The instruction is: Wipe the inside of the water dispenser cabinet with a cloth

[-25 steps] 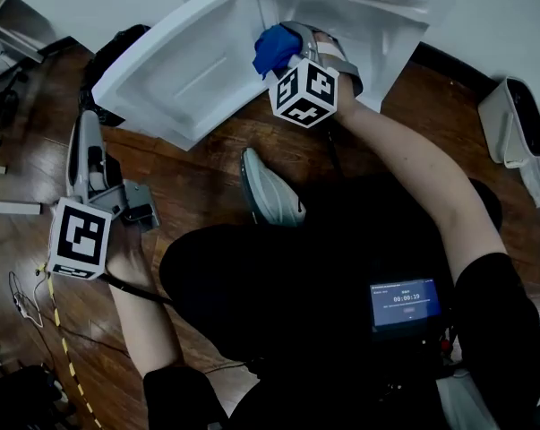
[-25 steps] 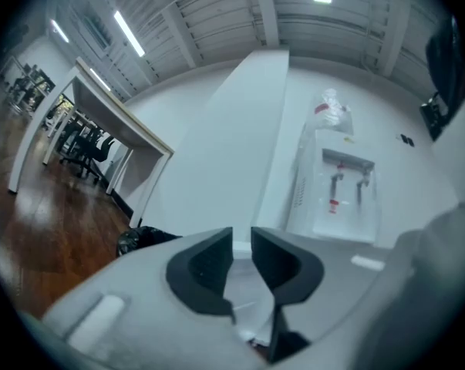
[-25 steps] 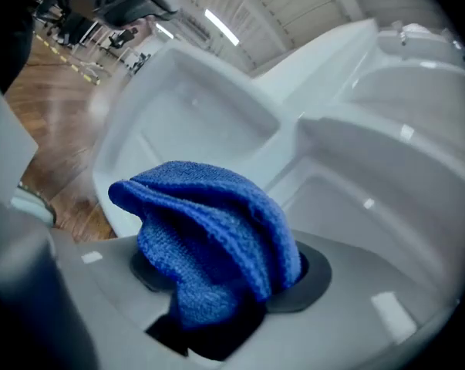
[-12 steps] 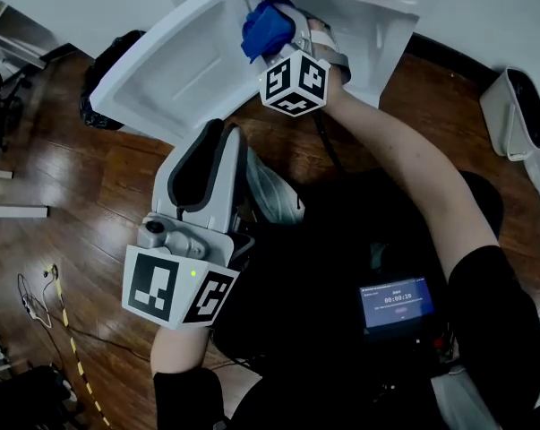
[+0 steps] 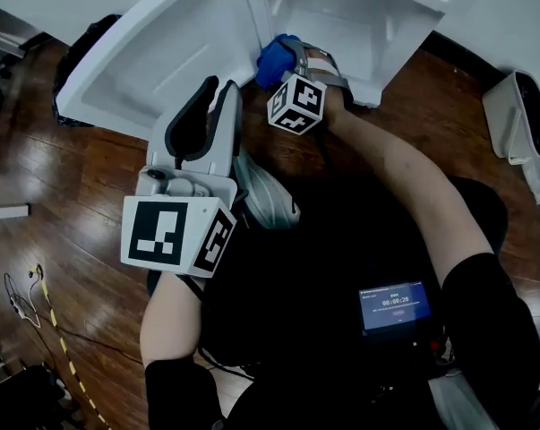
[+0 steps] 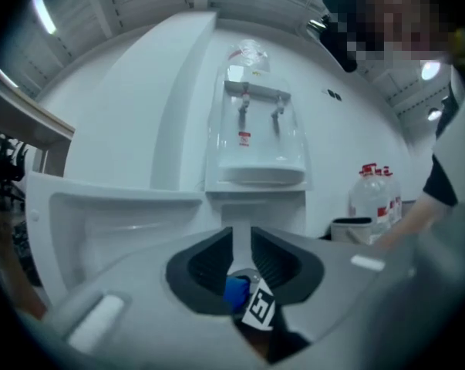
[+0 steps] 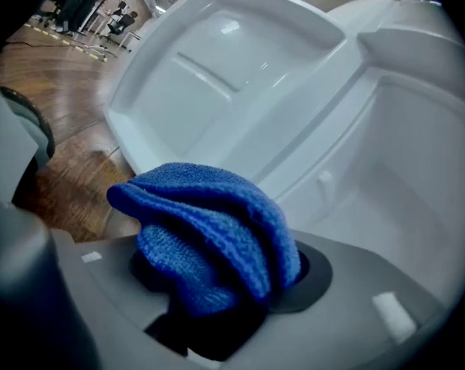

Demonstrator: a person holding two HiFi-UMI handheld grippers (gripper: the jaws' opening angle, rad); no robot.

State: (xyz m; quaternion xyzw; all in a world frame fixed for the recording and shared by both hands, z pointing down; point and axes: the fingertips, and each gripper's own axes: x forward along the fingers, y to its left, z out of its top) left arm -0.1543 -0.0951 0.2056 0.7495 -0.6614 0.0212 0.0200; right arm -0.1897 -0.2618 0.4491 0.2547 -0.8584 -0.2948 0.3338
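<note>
The white water dispenser cabinet (image 5: pixel 377 25) stands open at the top of the head view, its door (image 5: pixel 153 52) swung out to the left. A bunched blue cloth (image 5: pixel 271 61) sits at the lower front edge of the opening, and my right gripper (image 5: pixel 286 56) is shut on it. In the right gripper view the cloth (image 7: pixel 209 230) fills the jaws, with the door (image 7: pixel 217 68) and the cabinet's inside (image 7: pixel 402 176) beyond. My left gripper (image 5: pixel 218 92) is shut and empty, pointing at the cabinet just left of the cloth. In the left gripper view the dispenser (image 6: pixel 255 129) rises above its jaws.
A grey shoe (image 5: pixel 268 193) rests on the wooden floor below the cabinet. A white appliance (image 5: pixel 520 115) stands at the right wall, a black bag (image 5: pixel 86 47) behind the door. Cables (image 5: pixel 28 294) lie at the left. Water bottles (image 6: pixel 375 195) stand right of the dispenser.
My left gripper swung in from the floor at the far left to the middle, toward the cabinet. My right gripper sank with the cloth to the opening's lower edge.
</note>
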